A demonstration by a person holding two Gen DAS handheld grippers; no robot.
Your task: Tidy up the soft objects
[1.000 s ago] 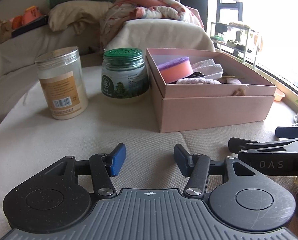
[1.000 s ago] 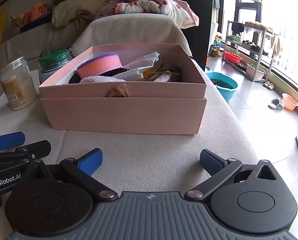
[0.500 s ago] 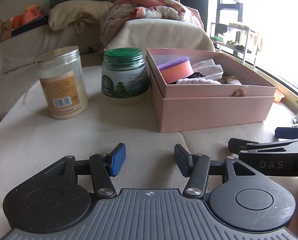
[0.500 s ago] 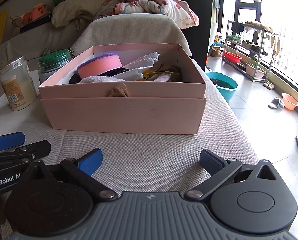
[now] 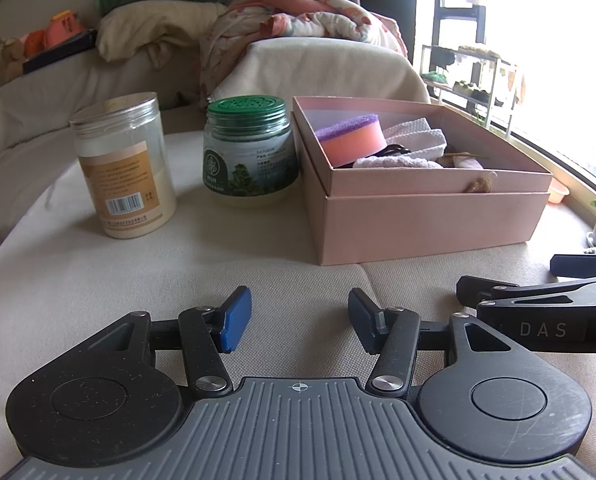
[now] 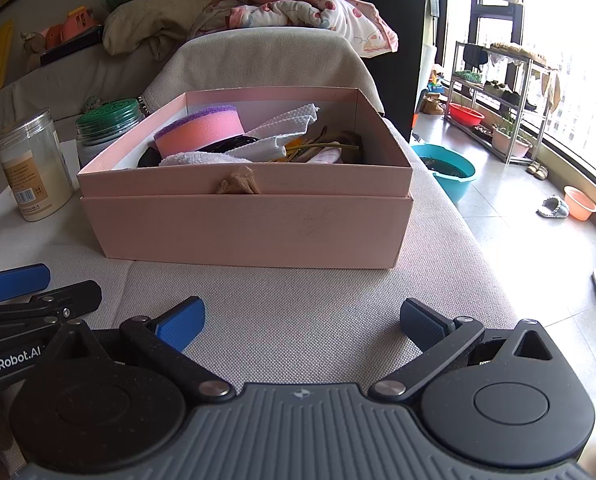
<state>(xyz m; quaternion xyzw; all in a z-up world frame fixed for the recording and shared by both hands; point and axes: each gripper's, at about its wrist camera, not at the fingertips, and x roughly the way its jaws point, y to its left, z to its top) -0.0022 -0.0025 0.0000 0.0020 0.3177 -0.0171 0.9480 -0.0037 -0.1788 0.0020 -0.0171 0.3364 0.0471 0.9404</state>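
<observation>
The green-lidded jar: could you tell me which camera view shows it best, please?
The left wrist view: the green-lidded jar stands whole there, label facing the camera. In the right wrist view the pink box hides most of it.

Beige sofa [image 6: 266, 60], bright window [image 6: 569, 32], tiled floor [image 6: 509, 220]

place: home, likely living room — sofa [image 6: 258, 60] | quilt [image 6: 298, 4] | slippers [image 6: 553, 206]

Black tongs [image 5: 299, 322] with blue pads [image 5: 237, 318], silver screws, ribbed grey base, "DAS" lettering.
</observation>
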